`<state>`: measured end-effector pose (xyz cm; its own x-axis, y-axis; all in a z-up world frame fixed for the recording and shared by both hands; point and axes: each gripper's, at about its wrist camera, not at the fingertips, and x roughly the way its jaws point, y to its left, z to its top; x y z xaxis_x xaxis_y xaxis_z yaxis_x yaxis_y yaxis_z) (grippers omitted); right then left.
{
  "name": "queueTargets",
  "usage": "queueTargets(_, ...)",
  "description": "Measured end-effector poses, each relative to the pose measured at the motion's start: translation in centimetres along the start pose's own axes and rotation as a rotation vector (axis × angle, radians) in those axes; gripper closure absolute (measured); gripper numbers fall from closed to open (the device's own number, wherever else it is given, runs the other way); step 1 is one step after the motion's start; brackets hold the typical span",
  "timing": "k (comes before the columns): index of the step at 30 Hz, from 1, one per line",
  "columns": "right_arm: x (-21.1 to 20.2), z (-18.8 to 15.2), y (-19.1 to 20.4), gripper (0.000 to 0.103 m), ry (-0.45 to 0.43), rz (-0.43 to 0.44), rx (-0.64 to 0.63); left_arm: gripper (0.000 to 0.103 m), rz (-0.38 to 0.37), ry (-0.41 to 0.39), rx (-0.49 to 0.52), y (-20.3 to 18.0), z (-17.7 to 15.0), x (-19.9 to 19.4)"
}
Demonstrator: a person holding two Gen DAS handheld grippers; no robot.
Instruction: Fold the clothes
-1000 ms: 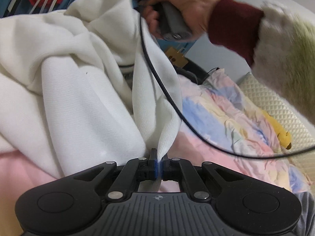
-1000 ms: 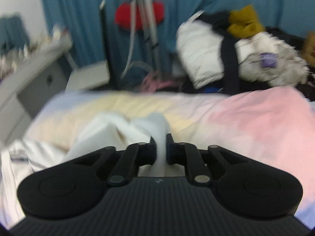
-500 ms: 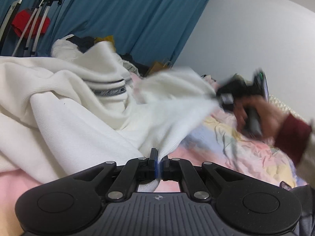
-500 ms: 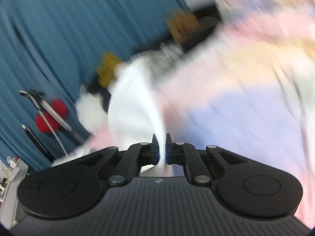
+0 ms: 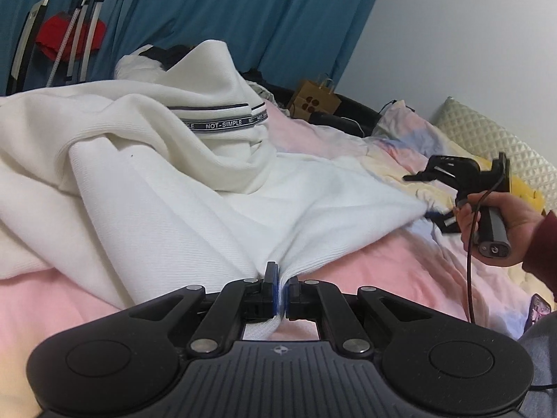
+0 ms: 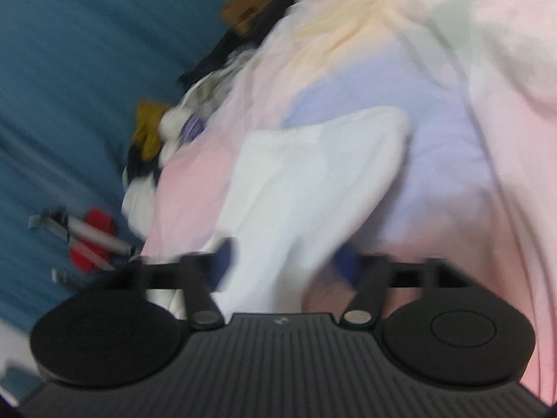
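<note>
We judge the folding barely begun: the white sweater [image 5: 146, 181] lies in a rumpled heap on the pastel bed cover [image 5: 383, 264], its banded hem reading NOT-SIMPLE [image 5: 222, 126] bunched up beyond our left claw [image 5: 278, 291], and no flat fold shows anywhere. One corner of it is drawn out to the side toward the right claw [image 5: 431, 195], so what looks done is only a first spreading; smoothing it flat and making every fold are left. Our left claw is clenched on an edge of the sweater, the cloth fanning away ahead of it, and it points gently down at the bed. In its own blurred view, the right claw [image 6: 285, 261] is rolled over, its jaws opening with the white cloth lying loose between the fingers [image 6: 222, 257]; the person's hand [image 5: 501, 230] grips its handle, a dark red cuff [image 5: 543, 244] at the wrist
</note>
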<state>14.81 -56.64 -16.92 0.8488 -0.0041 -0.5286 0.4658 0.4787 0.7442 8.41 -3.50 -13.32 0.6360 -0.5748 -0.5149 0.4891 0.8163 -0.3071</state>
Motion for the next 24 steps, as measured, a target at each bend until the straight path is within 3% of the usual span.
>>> queueTargets(5,2.5,1.5,-2.5,0.024,-0.007,0.036,0.067,0.099,0.007,0.014,-0.018,0.0,0.4,0.8)
queueTargets(7,4.1,1.9,-3.5,0.032,0.0,0.017,0.086,0.099,0.009,0.02,-0.034,0.2,0.4,1.0)
queueTargets(9,4.9,1.8,-4.2,0.049,-0.018,0.01,0.095,0.099,0.013,0.027,-0.049,0.5,0.3,1.2)
queueTargets(11,5.3,2.4,-3.8,0.091,-0.05,-0.014,0.037,0.099,0.009,0.027,-0.063,0.6,0.2,1.4)
queueTargets(14,4.9,3.1,-1.8,0.098,-0.128,-0.025,-0.104,0.099,-0.001,0.027,-0.086,0.9,0.3,1.7)
queueTargets(19,0.6,4.4,1.4,0.098,-0.367,0.1,-0.181,0.095,-0.033,0.017,-0.101,0.8,0.3,2.0)
queueTargets(21,0.3,4.6,1.1,0.098,-0.376,0.048,-0.21,0.093,-0.045,0.009,-0.097,0.7,0.3,1.8)
queueTargets(24,1.9,4.5,-1.1,0.098,-0.302,-0.084,-0.201,0.089,-0.06,0.014,-0.099,0.5,0.5,1.2)
